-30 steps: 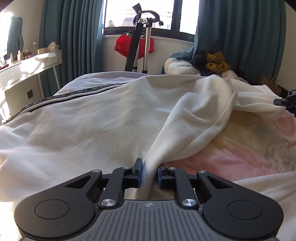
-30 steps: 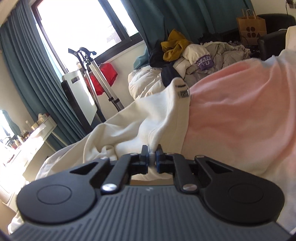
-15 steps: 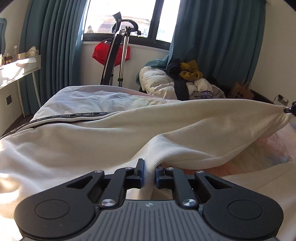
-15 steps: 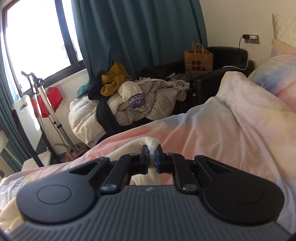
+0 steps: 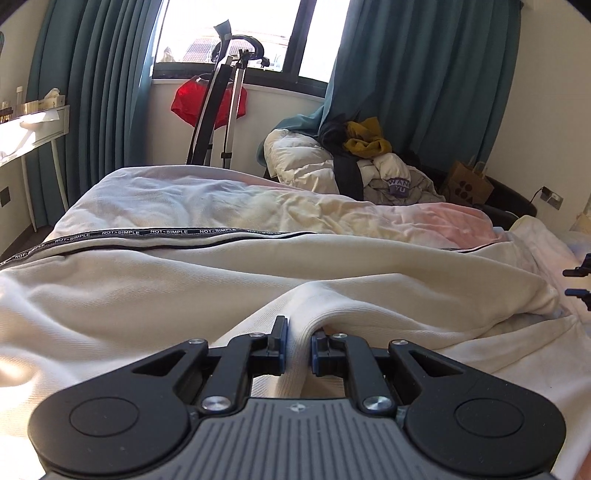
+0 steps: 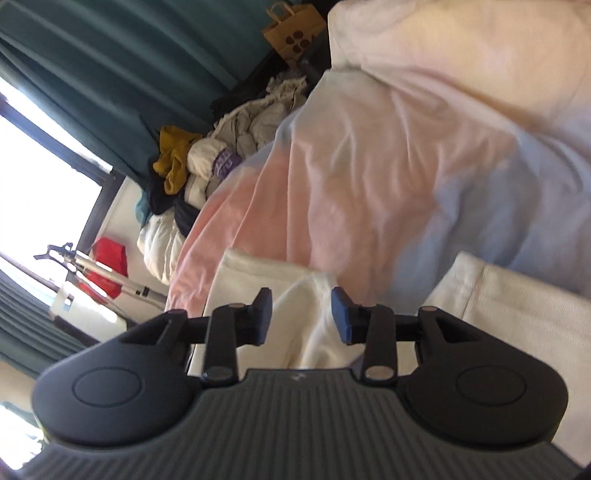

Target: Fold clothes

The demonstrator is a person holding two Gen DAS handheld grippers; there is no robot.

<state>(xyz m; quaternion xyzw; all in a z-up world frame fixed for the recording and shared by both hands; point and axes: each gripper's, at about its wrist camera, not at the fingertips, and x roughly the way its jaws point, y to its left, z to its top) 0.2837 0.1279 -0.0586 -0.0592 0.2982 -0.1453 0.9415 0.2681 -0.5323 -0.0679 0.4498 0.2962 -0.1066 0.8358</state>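
Right claw [image 6: 301,314] now apart, released cream garment [image 5: 184,295] onto bed [image 5: 369,218]; my left claw [image 5: 297,345] still clamped on fold. Fold laid.

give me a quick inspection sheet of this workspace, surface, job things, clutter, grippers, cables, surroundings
Surface: bed with a rumpled pastel pink and blue duvet.
Job's things: cream knit garment spread over the bed, a black printed tape along its far edge.
Clutter: heap of white, grey and mustard clothes beyond the bed; brown paper bag beside it.
Grippers: left gripper pinches a ridge of the cream garment; right gripper is open over the cloth, gripping nothing.
Cables: a plug in a wall socket; its lead is unclear.
Surroundings: teal curtains, bright window, black and silver stand with a red garment, white side table.
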